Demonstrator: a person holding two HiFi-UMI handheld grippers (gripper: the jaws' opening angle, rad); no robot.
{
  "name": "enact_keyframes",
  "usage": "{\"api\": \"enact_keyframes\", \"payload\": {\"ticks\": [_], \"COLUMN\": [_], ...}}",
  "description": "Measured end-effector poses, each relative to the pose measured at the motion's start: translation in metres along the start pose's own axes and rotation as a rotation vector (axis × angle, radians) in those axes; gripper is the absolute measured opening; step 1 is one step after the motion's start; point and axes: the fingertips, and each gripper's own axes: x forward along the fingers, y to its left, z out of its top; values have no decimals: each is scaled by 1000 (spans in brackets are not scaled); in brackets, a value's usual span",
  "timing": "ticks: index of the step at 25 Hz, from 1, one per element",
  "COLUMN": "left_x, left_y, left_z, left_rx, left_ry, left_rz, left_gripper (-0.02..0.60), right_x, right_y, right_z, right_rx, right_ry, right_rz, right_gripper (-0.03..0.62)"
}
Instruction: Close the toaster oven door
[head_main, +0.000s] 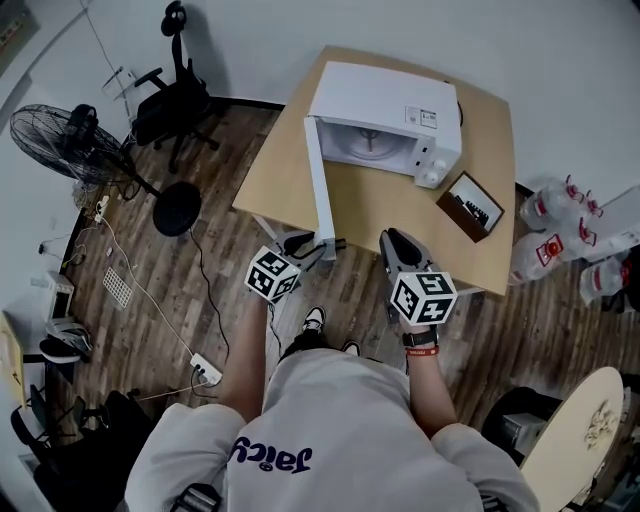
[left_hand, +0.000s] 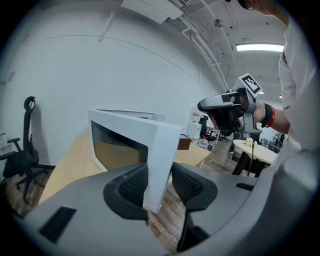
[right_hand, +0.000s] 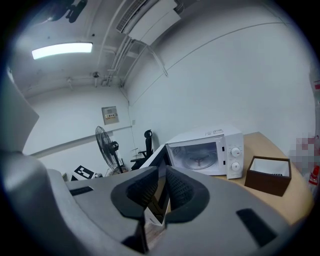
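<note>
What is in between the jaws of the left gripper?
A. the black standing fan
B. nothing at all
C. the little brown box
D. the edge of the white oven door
D. In the left gripper view, the free edge of the open white oven door stands between the two dark jaws of the left gripper.

The toaster oven (head_main: 385, 100) is a white box (it looks much like a microwave) standing toward the far side of a light wooden table (head_main: 480, 200). Two round knobs (right_hand: 235, 151) sit one above the other at the right of its front. Its door (head_main: 320, 180), white-framed with a dark window, hinges at the left and stands swung wide open, its free edge at the table's near edge. The pale cavity holds a round glass tray (right_hand: 197, 159).
</note>
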Motion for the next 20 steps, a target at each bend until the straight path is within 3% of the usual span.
{"api": "enact_keyframes", "payload": {"ticks": [10,20], "left_x": [35,44], "left_y": [-22,-26], "left_z": [15,18], "left_rx": [-38,-64], "left_ry": [-14,-27], "left_rz": [67,107], "left_gripper": [166,166], "right_x": [-43,-38], "right_y": [-27,-47], "right_z": [-11,-19], "right_rx": [18,72], "right_ry": [0,0], "right_rz": [0,-35], "right_gripper": [55,55]}}
